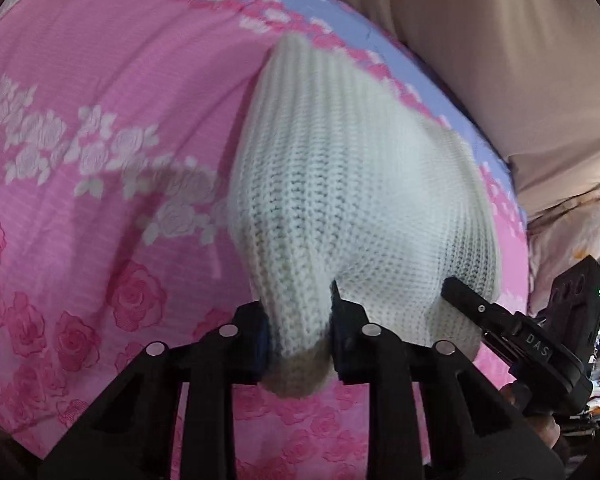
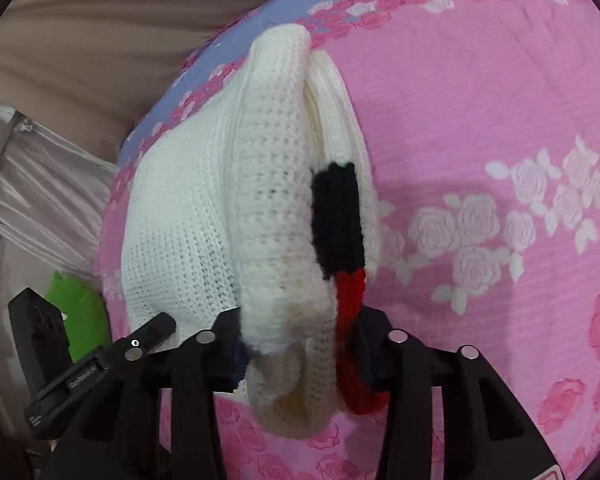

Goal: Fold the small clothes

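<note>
One white ribbed knit garment [image 2: 204, 216], black and red trim, bunched.

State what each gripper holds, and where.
Left gripper pinches the white knit garment by its near bunched edge; right gripper clamps the same edge beside the red trim.

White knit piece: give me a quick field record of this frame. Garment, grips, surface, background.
garment: white knit garment, bunched lengthwise, near end held up off the bed
trim: black patch and red strip on one edge, right wrist view
left gripper: shut on the near end of the knit
right gripper: shut on the knit, red strip in the clamp
surface: pink rose-print bedspread
background: beige curtain; green item, unidentifiable
</note>
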